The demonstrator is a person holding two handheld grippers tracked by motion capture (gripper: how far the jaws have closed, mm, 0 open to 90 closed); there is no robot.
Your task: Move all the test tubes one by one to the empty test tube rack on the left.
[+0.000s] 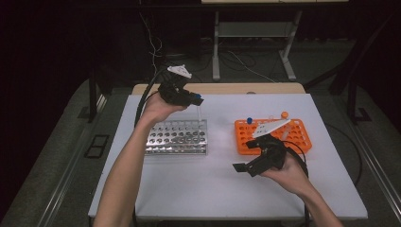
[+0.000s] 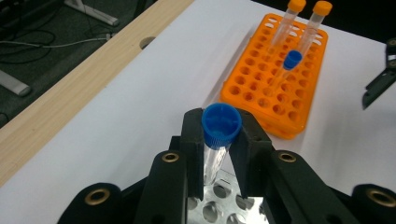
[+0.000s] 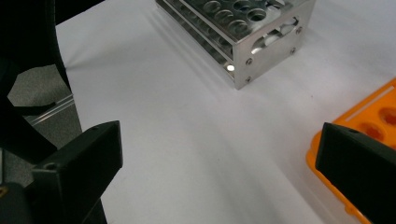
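The right gripper (image 1: 247,166) is held low over the near right part of the white table (image 1: 213,189), just in front of the orange rack (image 1: 302,142). Its jaws stand wide apart, with nothing between them; in the right gripper view, bare table surface lies between the two black jaws.

Farther back and to the left, the metal rack (image 1: 176,137) stands on the table, well apart from the orange rack. The left gripper (image 1: 195,100) is held above the far right corner of the metal rack. Its jaws are clamped on a clear tube with a blue cap (image 2: 221,125), gripping it just below the cap. The tube hangs roughly upright, its lower end above the holes of the metal rack (image 2: 219,205); whether it has entered a hole cannot be determined.

In the orange rack (image 2: 273,79), a second blue-capped tube (image 2: 290,63) and two orange-capped tubes (image 2: 303,21) stand tilted toward its far end.
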